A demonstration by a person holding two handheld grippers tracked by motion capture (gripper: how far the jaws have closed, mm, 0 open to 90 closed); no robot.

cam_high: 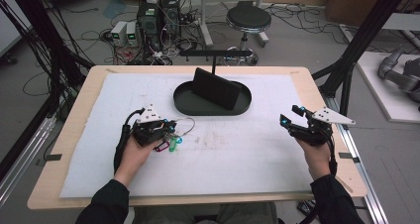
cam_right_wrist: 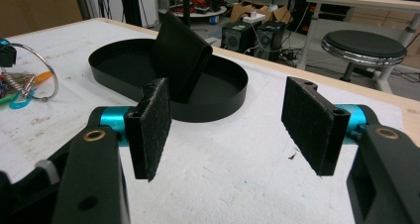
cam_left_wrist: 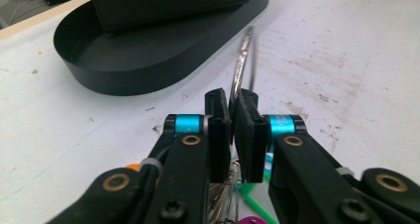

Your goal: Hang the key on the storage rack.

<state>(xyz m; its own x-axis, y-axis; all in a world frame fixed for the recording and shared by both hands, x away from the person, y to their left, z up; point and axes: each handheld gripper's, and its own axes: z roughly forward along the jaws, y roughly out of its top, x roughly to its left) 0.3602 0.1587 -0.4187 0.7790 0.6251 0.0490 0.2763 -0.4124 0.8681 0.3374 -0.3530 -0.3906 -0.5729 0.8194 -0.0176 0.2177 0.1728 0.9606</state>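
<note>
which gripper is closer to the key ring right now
Left. The left gripper has its jaws shut on the wire key ring, with coloured tags hanging below. The right gripper sits open across the white mat, well away from the ring, to the right of the black tray.

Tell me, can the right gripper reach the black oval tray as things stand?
Probably yes. The right gripper is open and holds nothing, and only bare white mat lies between it and the black oval tray.
</note>
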